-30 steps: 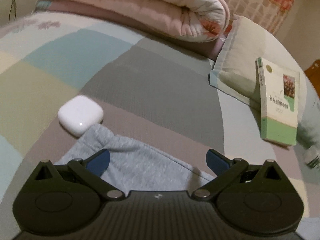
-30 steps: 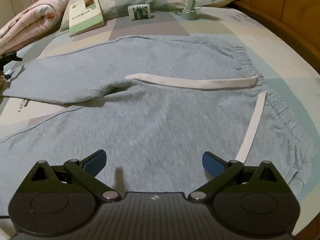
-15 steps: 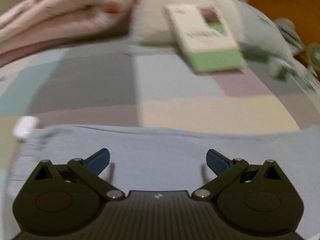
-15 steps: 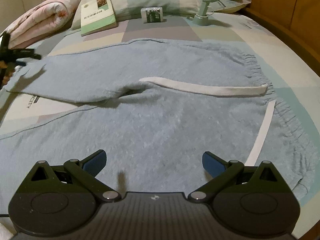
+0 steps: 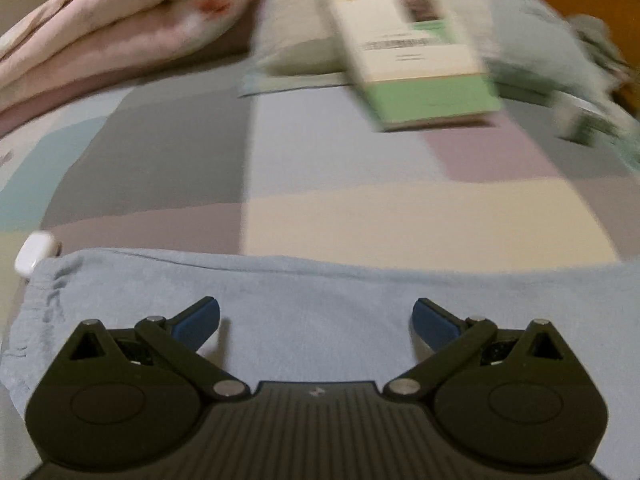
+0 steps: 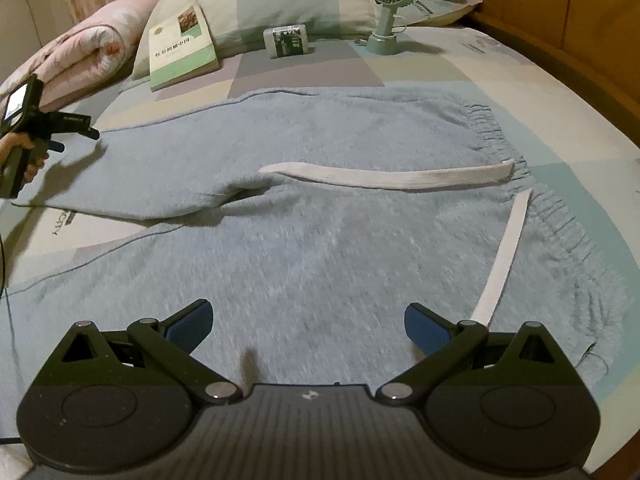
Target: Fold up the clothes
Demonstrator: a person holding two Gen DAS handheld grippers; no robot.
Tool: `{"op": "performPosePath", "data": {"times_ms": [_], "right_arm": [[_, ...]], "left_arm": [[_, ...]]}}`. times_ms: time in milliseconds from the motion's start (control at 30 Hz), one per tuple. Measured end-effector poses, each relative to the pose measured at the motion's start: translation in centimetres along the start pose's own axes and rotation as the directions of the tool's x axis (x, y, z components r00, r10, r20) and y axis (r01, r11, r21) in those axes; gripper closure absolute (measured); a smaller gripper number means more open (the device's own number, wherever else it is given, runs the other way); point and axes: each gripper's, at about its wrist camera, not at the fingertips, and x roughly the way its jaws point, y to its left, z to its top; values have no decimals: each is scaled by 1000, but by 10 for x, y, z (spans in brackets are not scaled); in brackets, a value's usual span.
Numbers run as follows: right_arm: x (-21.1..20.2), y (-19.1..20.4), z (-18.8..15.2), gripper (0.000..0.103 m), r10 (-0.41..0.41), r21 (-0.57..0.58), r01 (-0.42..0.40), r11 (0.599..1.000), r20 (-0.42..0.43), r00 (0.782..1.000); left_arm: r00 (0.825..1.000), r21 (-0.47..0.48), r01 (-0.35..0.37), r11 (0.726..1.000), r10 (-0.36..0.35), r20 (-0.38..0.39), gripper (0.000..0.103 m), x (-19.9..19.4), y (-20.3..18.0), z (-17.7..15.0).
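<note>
Pants point(image 6: 320, 248) light blue, white drawstring point(image 6: 384, 178); sheet point(image 5: 360, 184) pastel patchwork.

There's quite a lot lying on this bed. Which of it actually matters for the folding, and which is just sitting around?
Part of the job:
- grey-blue sweatpants, spread flat
- their white drawstring
- left hand-held gripper, open over a trouser leg
- right hand-held gripper, open

Just lying about:
- green-and-white book
- small green fan
- small dark packet
- white earbud case
- rolled pink quilt
- pillow

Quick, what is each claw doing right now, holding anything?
Left claw: open, holding nothing, over the grey pants leg.
Right claw: open, holding nothing, over the pants.
</note>
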Motion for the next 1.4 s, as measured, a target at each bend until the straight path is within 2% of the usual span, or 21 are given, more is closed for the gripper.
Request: {"op": "performPosePath", "data": {"times_ms": [133, 200, 267, 367, 433, 500, 633, 767, 833, 900, 933, 1000, 1067, 1100, 1167, 1200, 1400], "right_arm": [[4, -1, -2, 0, 11, 1, -11, 1000, -9, 1000], [3, -1, -3, 0, 15, -4, -15, 1000, -8, 1000], [1, -2, -4, 0, 12, -7, -12, 1000, -2, 1000], [-2, -6, -5, 0, 10, -1, -10, 1000, 5, 1000], [-3, -9, -7, 0, 12, 9, -12, 1000, 10, 1000], [-4, -11, -8, 0, 16, 14, -16, 1000, 13, 1000], [-6, -14, -11, 0, 18, 19, -18, 1000, 20, 1000], [-10, -17, -14, 0, 17, 22, -18, 1000, 32, 999], [-13, -19, -15, 0, 17, 25, -18, 1000, 38, 999], [-15, -20, -16, 0, 17, 28, -18, 999, 44, 999], [-16, -22, -17, 0, 18, 30, -19, 999, 45, 999], [-15, -24, -19, 0, 23, 39, -25, 999, 40, 999], [-15, -26, -22, 0, 26, 43, -28, 999, 36, 999], [-16, -27, -23, 0, 29, 43, -30, 999, 36, 999], [-17, -28, -25, 0, 29, 44, -30, 999, 38, 999], [-18, -30, -25, 0, 28, 48, -30, 998, 38, 999], [-20, -38, -29, 0, 36, 81, -40, 996, 45, 998]], "left_arm": [[997, 161, 71, 985, -73, 9, 1, -23, -30, -28], [998, 230, 63, 971, -62, -10, 1, -22, -38, -41], [999, 232, 42, 972, -36, -27, 0, -17, -36, -49], [998, 153, 38, 988, -30, -51, 1, -22, -34, -46], [999, 181, 30, 983, -27, -19, 1, -37, -48, -45], [997, 235, 75, 969, -79, 8, 1, -52, -71, -44], [973, 377, 202, 904, -230, 29, 1, -79, -142, -49], [931, 471, 318, 823, -365, 9, 1, -96, -214, -63], [897, 515, 390, 764, -442, -23, 1, -105, -243, -75], [877, 574, 411, 708, -479, -37, 1, -108, -272, -90], [878, 606, 394, 691, -477, -26, 1, -108, -285, -98], [897, 648, 330, 687, -442, 12, 1, -106, -306, -109], [903, 655, 319, 685, -429, 9, 1, -98, -319, -111], [906, 653, 318, 687, -424, 5, 1, -93, -323, -113], [929, 651, 273, 708, -369, 11, 1, -80, -326, -115], [936, 655, 256, 711, -352, 16, 0, -76, -325, -116], [942, 710, 202, 675, -333, 49, 0, -82, -305, -123]]}}
